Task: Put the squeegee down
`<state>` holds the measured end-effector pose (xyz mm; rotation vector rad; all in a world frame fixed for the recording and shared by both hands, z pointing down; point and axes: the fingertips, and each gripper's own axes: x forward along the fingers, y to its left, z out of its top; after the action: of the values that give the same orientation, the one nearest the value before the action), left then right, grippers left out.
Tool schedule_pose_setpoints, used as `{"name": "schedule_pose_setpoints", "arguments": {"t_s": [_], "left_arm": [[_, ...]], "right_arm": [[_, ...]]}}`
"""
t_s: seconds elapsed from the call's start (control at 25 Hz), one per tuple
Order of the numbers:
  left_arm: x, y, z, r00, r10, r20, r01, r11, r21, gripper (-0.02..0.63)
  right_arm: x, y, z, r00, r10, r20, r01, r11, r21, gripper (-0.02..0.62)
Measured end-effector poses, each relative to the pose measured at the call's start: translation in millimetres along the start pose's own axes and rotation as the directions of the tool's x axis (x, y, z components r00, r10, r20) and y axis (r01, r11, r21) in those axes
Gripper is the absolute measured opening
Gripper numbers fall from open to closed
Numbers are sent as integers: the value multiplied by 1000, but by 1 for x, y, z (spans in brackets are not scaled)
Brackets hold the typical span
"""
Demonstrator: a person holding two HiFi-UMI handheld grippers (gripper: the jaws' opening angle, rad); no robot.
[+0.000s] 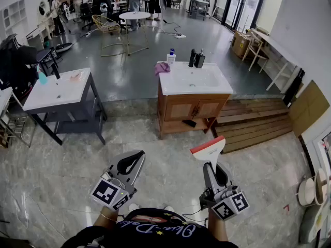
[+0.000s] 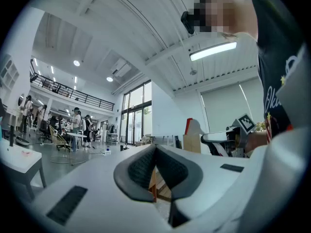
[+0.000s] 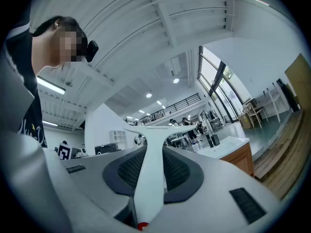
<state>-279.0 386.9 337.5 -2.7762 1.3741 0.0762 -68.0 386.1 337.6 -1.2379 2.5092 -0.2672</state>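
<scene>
**Head view.** The right gripper (image 1: 211, 166) is clamped on the white handle of the squeegee (image 1: 208, 150), with a pad pressing on each side. The wide blade head, edged with a red strip, stands clear ahead of the jaws. The tool hangs in the air above the tiled floor (image 1: 155, 138), well apart from the wooden sink cabinet (image 1: 194, 107). The left gripper (image 1: 135, 159) is closed pad to pad and carries nothing.

**Handling (judged).** The squeegee looks like a light, stiff plastic tool with a softer wiping edge. Its smooth handle could slide or pivot between the pads if the grip eases too soon. Mid-handle, as held here, seems the best hold. The broad head makes it top-heavy, so it is better laid flat than stood up.
</scene>
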Motion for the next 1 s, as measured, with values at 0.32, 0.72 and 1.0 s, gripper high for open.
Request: {"name": "schedule_pose_setpoints", "arguments": {"t_s": [0.32,0.72,1.0], "left_arm": [[9,-12,1,1000,6,1,-6,1000,-3,9],[31,-32,0,1000,4,-5,-3,1000,17,9],[45,-48,-2,1000,13,-25,-12,999,43,9]], "right_arm": [[-8,-13,8,1000,9,15,-10,1000,19,112],[-30,-41,17,1000,-9,24,8,999,31,113],[-50,-65,18,999,-25,27,24,999,40,112]]}}
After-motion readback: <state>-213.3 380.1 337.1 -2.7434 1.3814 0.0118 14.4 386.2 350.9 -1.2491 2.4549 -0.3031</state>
